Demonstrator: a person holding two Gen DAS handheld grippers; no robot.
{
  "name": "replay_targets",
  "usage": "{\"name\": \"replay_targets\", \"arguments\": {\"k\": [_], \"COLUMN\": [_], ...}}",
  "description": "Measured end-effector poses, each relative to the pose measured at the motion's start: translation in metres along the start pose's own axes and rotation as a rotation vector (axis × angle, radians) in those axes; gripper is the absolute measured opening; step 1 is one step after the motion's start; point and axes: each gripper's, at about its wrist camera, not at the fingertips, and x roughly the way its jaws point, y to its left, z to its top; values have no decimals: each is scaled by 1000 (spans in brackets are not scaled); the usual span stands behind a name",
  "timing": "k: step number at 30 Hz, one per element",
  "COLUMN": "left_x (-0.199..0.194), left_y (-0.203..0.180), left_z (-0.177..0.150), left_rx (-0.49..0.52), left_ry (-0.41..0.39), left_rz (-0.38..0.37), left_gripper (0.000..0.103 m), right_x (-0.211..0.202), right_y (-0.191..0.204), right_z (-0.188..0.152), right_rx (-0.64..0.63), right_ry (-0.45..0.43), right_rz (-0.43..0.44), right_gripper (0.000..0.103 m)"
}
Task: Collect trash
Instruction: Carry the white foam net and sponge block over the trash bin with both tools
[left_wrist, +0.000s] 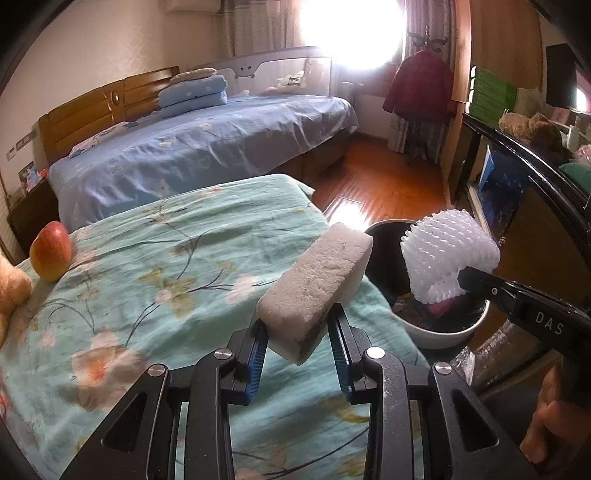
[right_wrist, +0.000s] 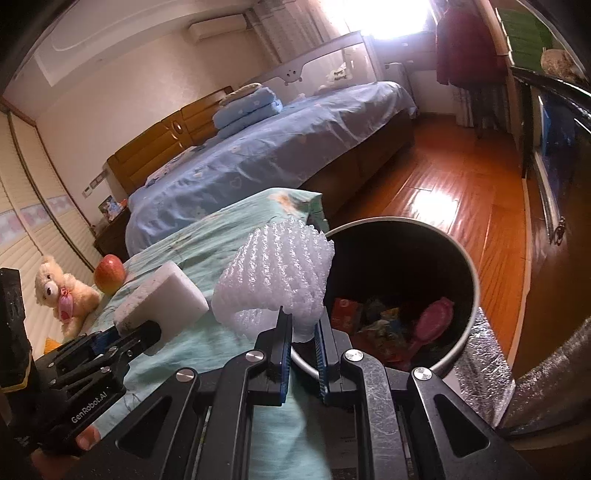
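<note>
Left gripper (left_wrist: 298, 334) clamps a white foam block (left_wrist: 317, 286) near its lower end, jaws fairly narrow on it, block tilted up toward the upper right at frame centre of the left wrist view. Right gripper (right_wrist: 303, 334) pinches a white foam fruit net (right_wrist: 277, 273), jaws narrow on the net's lower edge, net fanned out above the fingers at centre of the right wrist view. In the left wrist view the net (left_wrist: 448, 254) sits at right centre, held over the near rim of the trash bin (left_wrist: 436, 334). In the right wrist view the bin (right_wrist: 467, 273) fills the centre right, dark inside, with a pink brush (right_wrist: 432, 319) and coloured wrappers (right_wrist: 380, 325) at the bottom. Bin stands on a wooden floor (right_wrist: 436, 177) just beside the teal floral bedspread (left_wrist: 147, 266). The block (right_wrist: 162, 299) and the left gripper (right_wrist: 138, 334) show at lower left of the right wrist view, above the bedspread, left of the bin. Red-yellow apple (left_wrist: 50, 253) rests on the bedspread at left edge, next to a cream teddy bear (right_wrist: 62, 291). Blue bed (left_wrist: 207, 147) with folded blue bedding (left_wrist: 194, 92) in the upper half. Person's fingers (left_wrist: 550, 417) at lower right.
</note>
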Motion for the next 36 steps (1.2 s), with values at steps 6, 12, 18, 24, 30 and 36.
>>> {"name": "replay_targets", "arguments": {"k": [6,12,18,24,30,36], "left_x": [8,16,27,34,40,44], "left_y": [-10,-20,-31,-42,-49,-53], "left_z": [6,12,18,24,28,30], "left_rx": [14,28,42,54,56,56], "left_ry": [5,9,14,18,22,24], "left_rz": [-9,-20,-33,-41,-46,-51], "left_gripper": [31,31,32,32,32,32], "right_x": [-1,0,3,7,10,12], "right_y": [-14,-25,-38,-45,-49,-51], "right_z": [5,9,12,16,18,21], "right_rx": [10,15,28,32,33,29], "right_ry": [-2,-2,4,10,15,21], "right_rz": [-28,-54,-76,-89,-96,-106], "right_gripper": [12,12,12,12,12,12]}}
